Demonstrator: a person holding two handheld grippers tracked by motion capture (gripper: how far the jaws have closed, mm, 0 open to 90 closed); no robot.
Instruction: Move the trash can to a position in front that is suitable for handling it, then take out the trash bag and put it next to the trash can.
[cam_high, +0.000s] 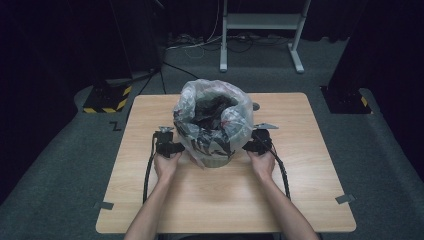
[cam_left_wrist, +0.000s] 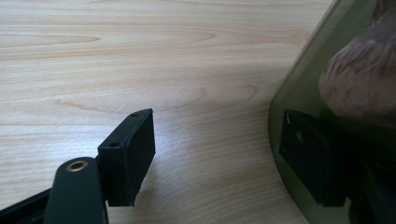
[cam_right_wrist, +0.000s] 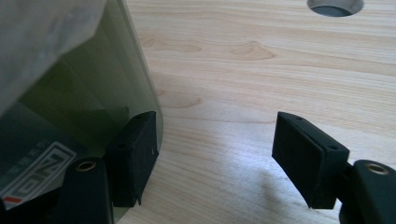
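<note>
Seen from the high view: a bin (cam_high: 214, 159) with a clear bag (cam_high: 212, 112) over its rim, standing on the table (cam_high: 225, 200) between the two grippers. Left gripper (cam_high: 169, 147) just beside the bin's left side, right gripper (cam_high: 257, 145) just beside its right side, each held by a hand.

In the left gripper view: jaws apart, nothing clamped. Left jaw over bare wood; right jaw close against the dark green wall of the bin (cam_left_wrist: 303, 93), contact not clear.

In the right gripper view: jaws also apart, holding nothing. Left jaw right at the bin wall (cam_right_wrist: 93, 98), looks touching; right jaw over bare table. Round hole (cam_right_wrist: 335, 5) in the table ahead of the jaws.
</note>
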